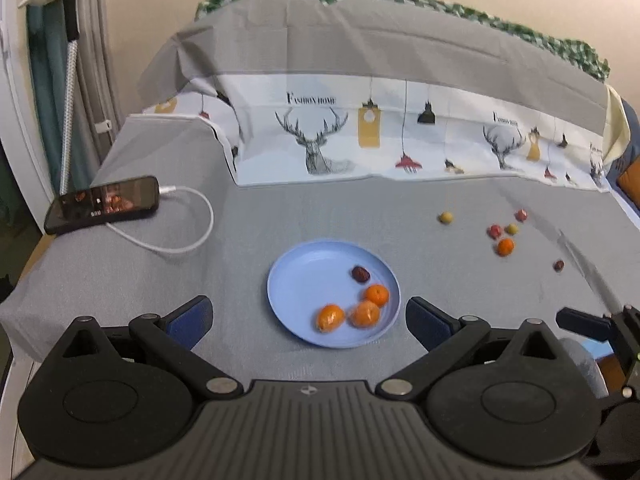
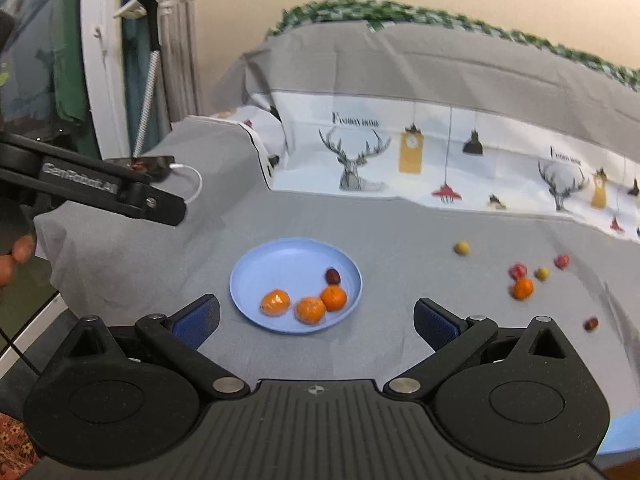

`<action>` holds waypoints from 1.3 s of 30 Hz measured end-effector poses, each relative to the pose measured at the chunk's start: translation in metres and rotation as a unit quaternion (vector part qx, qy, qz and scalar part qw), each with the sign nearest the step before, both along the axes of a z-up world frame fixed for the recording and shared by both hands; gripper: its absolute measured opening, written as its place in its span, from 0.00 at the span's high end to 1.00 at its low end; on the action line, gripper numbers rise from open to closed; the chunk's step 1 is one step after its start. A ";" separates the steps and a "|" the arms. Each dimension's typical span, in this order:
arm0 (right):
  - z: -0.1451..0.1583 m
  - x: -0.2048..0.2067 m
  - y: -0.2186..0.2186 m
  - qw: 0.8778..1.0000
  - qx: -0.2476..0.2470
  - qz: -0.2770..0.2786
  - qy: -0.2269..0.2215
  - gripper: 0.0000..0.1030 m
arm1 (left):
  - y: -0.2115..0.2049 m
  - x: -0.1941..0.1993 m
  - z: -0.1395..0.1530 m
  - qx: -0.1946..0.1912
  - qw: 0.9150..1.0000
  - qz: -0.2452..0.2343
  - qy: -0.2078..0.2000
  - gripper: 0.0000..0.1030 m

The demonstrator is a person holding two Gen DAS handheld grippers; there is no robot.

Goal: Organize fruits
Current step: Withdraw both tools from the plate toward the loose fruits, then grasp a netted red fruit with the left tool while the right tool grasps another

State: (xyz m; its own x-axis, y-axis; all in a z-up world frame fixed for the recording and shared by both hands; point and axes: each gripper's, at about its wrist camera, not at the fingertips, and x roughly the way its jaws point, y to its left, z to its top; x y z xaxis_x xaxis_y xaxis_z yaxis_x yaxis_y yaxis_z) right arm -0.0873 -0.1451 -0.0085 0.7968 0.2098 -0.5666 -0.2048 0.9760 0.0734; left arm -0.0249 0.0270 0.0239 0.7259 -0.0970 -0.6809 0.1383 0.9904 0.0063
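Observation:
A light blue plate [image 1: 304, 280] [image 2: 280, 268] sits on the grey cloth. It holds three oranges [image 1: 363, 314] [image 2: 310, 309] and a dark red date [image 1: 360, 274] [image 2: 332, 276]. Several loose fruits lie to the right on the cloth: an orange [image 1: 505, 246] [image 2: 523, 289], a yellow-green one [image 1: 445, 217] [image 2: 462, 247], red ones [image 1: 495, 231] [image 2: 518, 271] and a date [image 1: 558, 265] [image 2: 591, 323]. My left gripper [image 1: 308, 318] is open and empty, just before the plate. My right gripper [image 2: 316, 320] is open and empty, near the plate's front edge.
A phone [image 1: 102, 205] on a white cable [image 1: 180, 240] lies at the far left. A cloth with a deer print [image 1: 320, 140] rises behind the table. The left gripper's body [image 2: 100, 188] shows at the left of the right wrist view.

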 end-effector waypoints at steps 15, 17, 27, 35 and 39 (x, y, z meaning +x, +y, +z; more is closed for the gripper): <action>-0.003 -0.007 -0.021 0.999 0.025 -0.031 -0.007 0.01 | -0.031 0.008 0.000 0.012 0.999 -0.030 0.005 0.00; -0.003 -0.007 -0.031 0.998 0.034 -0.045 -0.005 0.01 | -0.039 0.014 0.001 0.011 0.999 -0.033 0.006 0.00; -0.009 0.010 -0.098 0.989 0.036 -0.140 -0.007 0.01 | -0.091 0.065 -0.023 0.029 0.996 -0.070 0.049 0.00; -0.022 0.048 -0.196 0.967 0.003 -0.254 -0.005 0.01 | -0.181 0.124 -0.037 0.035 0.989 -0.135 0.043 0.00; -0.040 0.081 -0.248 0.957 0.006 -0.291 0.003 0.01 | -0.236 0.166 -0.054 0.047 0.983 -0.172 0.052 0.00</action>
